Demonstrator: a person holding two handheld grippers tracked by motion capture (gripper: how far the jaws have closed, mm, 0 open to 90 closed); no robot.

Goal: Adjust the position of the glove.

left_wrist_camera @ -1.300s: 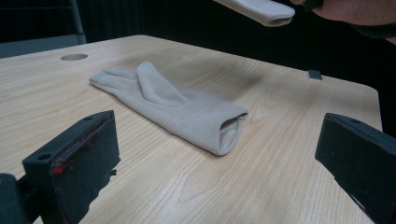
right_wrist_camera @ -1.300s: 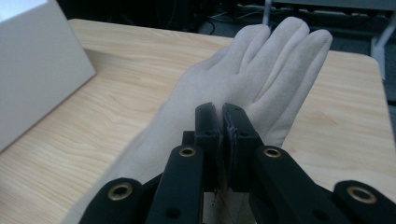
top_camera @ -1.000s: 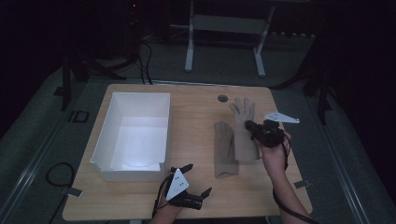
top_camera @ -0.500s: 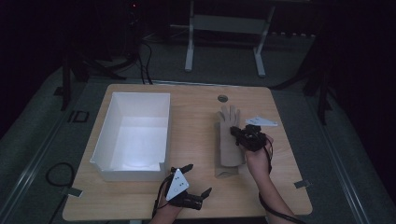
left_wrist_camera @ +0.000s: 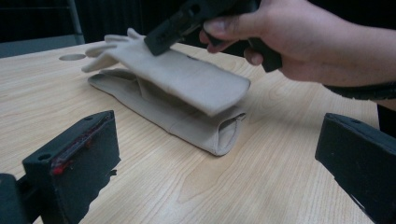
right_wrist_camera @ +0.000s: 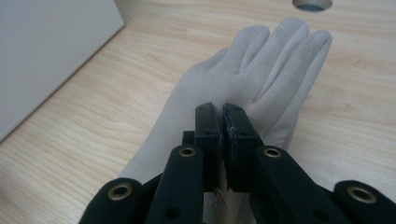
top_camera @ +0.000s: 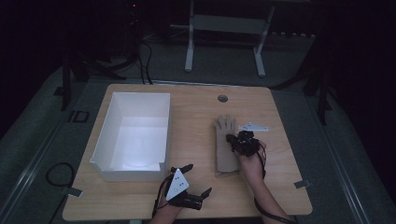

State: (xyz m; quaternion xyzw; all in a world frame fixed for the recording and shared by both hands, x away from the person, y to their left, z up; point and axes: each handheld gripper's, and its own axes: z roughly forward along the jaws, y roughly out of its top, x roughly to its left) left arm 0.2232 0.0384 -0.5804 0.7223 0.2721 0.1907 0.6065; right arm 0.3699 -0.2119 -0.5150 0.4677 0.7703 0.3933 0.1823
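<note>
Two beige gloves lie stacked right of the table's middle. The upper glove (top_camera: 225, 140) (left_wrist_camera: 187, 77) (right_wrist_camera: 261, 70) rests tilted over the lower glove (left_wrist_camera: 173, 121), its fingers pointing to the far edge. My right gripper (top_camera: 232, 138) (right_wrist_camera: 222, 123) (left_wrist_camera: 161, 39) is shut on the upper glove, a thin pale fold pinched between its pads at the glove's right edge. At the front edge my left gripper (top_camera: 198, 178) (left_wrist_camera: 217, 154) stands open with nothing in it, aimed at the gloves' cuffs.
A white open box (top_camera: 135, 133) (right_wrist_camera: 46, 51) occupies the table's left half. A small pale flat piece (top_camera: 253, 127) lies just right of the gloves. A round cable hole (top_camera: 222, 98) sits near the wooden table's (top_camera: 280, 186) far edge.
My right gripper has carried the glove leftward and down, from beside the other glove to on top of it. The left gripper has stayed put.
</note>
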